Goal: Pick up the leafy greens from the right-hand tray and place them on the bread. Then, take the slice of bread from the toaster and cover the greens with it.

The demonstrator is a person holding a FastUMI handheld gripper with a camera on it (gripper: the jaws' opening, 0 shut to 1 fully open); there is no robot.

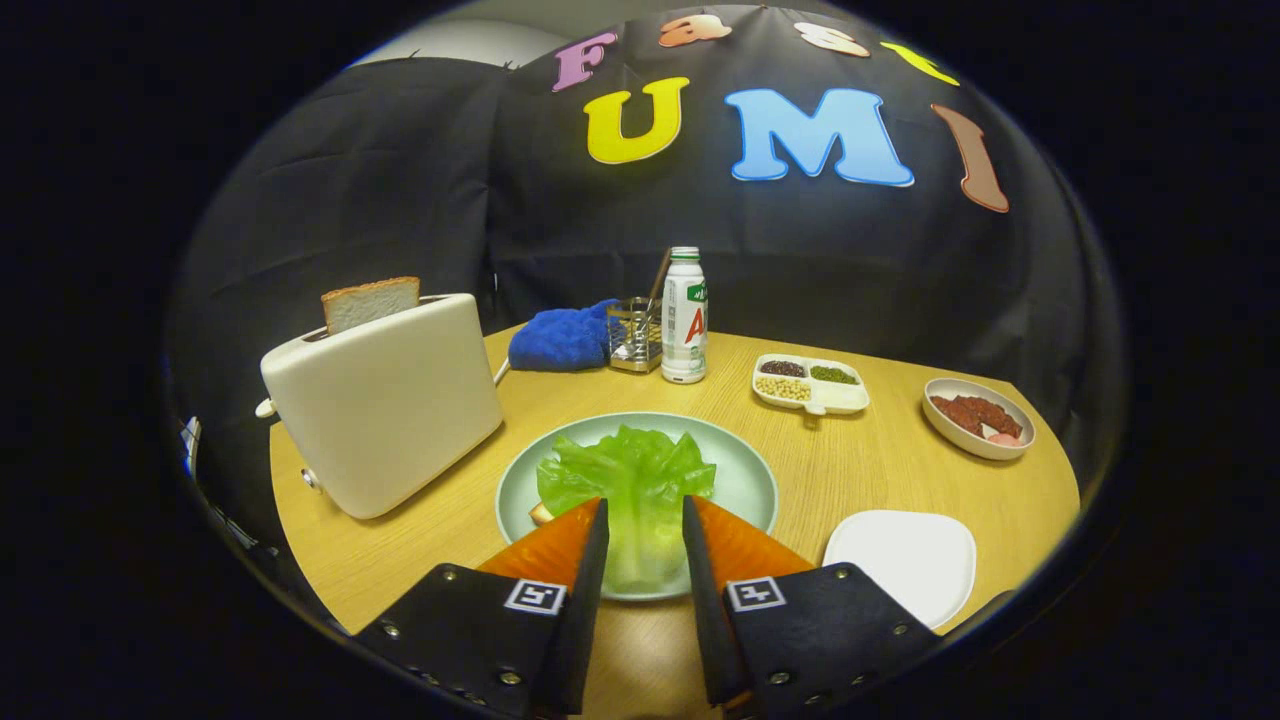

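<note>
Gripper view: the gripper (645,515) hangs over the pale green plate (745,470) with its jaws spread apart, nothing pinched. The leafy greens (628,478) lie on the plate, running between the jaws and just ahead of them, with a corner of bread (541,514) poking out beside the left finger. The second bread slice (370,302) stands in the cream toaster (385,405), left of the plate. An empty white tray (905,560) sits on the worktop (880,470) to the right.

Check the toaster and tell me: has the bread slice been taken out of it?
No. The bread slice stands up out of the toaster, while the open gripper hovers over the greens on the plate.
</note>
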